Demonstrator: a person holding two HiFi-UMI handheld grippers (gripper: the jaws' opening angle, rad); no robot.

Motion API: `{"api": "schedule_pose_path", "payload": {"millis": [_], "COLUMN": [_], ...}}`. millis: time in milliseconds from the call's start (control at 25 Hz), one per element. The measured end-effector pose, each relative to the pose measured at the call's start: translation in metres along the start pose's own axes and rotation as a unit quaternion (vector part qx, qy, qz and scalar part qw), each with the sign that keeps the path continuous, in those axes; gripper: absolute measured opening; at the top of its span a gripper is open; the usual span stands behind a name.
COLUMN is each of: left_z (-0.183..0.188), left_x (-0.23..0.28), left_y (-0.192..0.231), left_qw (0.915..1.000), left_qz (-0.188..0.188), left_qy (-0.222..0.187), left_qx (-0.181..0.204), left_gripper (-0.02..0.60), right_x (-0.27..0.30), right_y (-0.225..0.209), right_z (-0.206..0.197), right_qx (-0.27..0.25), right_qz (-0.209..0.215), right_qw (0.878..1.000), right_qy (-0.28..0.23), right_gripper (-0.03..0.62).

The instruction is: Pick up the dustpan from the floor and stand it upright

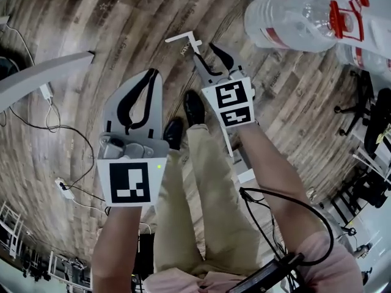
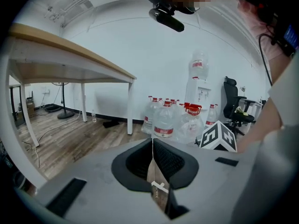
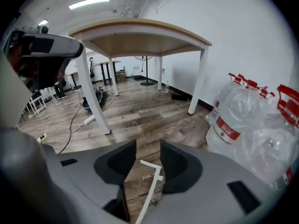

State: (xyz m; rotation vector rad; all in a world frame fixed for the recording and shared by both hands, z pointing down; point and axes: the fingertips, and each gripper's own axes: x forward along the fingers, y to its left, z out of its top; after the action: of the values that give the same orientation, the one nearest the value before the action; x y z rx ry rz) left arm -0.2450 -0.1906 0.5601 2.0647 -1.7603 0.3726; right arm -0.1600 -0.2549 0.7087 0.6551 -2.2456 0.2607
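Right now the dustpan (image 1: 183,38) lies flat on the wooden floor (image 1: 110,29), just ahead of your shoes, and only its thin white handle (image 3: 149,197) shows plainly. Its long axis runs away from you. The crossbar end points forward, toward the water bottles (image 1: 293,17). The shaft comes back under your right forearm, where the pan end is mostly hidden.

Your right hand-held gripper (image 1: 204,52) is clearly the nearer one. Its jaws stand apart with nothing clamped. Its own view shows the handle lined up in the gap between them, lying on the floor beyond the pads and not touching them. Your left hand-held gripper (image 1: 153,72) hangs off to the left, jaws pressed together and empty.

The pick looks like the right hand's job: go down along the present line and close across the shaft, not along it. Being thin, it may pivot in the pads as you tilt it up.
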Motion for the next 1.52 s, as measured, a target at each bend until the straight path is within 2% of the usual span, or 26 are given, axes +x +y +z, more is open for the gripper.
{"api": "schedule_pose_path", "payload": {"millis": [320,720,1520], "left_z": [-0.054,-0.112,-0.174], "left_x": [0.043,0.076,0.107], "left_y": [0.005,0.016,0.026], "left_qw": [0.9999,0.9996,0.9992], "left_qz": [-0.006,-0.014,-0.021], "left_qy": [0.011,0.025,0.035], "left_qx": [-0.007,-0.003,-0.004], "left_gripper": [0.015,0.015,0.017], "right_x": [0.068,0.123,0.190], "right_y": [-0.011,-0.009,-0.014], "right_z": [-0.068,-0.141,-0.233], "right_qx": [0.013,0.015,0.026], "right_qz": [0.003,0.006,0.003], "right_qw": [0.999,0.996,0.987], "right_qy": [0.040,0.092,0.160], "right_gripper": [0.166,0.170,0.170]}}
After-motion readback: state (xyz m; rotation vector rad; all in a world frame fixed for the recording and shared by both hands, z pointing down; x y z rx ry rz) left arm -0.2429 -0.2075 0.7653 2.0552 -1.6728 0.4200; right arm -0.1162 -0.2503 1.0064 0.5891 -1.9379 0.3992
